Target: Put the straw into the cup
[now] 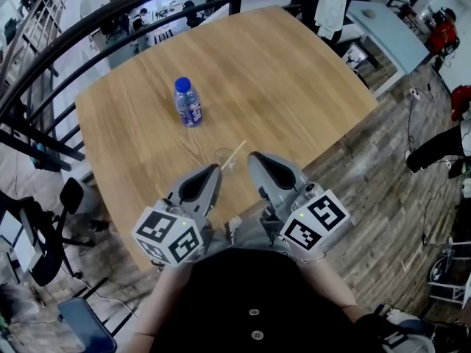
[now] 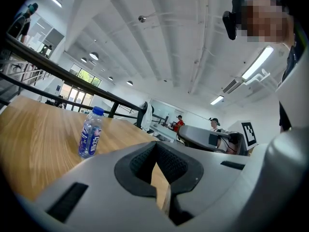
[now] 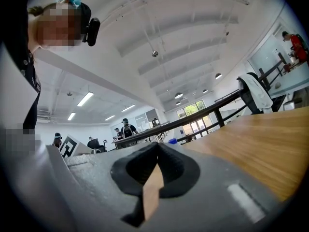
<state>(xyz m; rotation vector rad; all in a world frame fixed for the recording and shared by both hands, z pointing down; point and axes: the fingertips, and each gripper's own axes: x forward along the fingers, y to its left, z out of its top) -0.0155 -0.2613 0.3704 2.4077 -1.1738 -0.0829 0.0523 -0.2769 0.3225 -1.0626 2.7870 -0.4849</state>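
Observation:
A clear plastic cup (image 1: 223,160) stands on the wooden table (image 1: 294,79) just ahead of both grippers. A pale straw (image 1: 237,151) slants up to the right from it, its lower end at the cup; I cannot tell how deep it sits. My left gripper (image 1: 213,170) is near the cup's left side and my right gripper (image 1: 255,157) near its right side. Both have their jaws together with nothing between them, as the left gripper view (image 2: 155,145) and the right gripper view (image 3: 157,147) also show. Neither gripper view shows the cup or the straw.
A small water bottle (image 1: 188,103) with a blue cap stands farther back on the table, also in the left gripper view (image 2: 91,132). A black railing (image 1: 110,31) runs behind the table. Chairs and cables lie on the floor around it.

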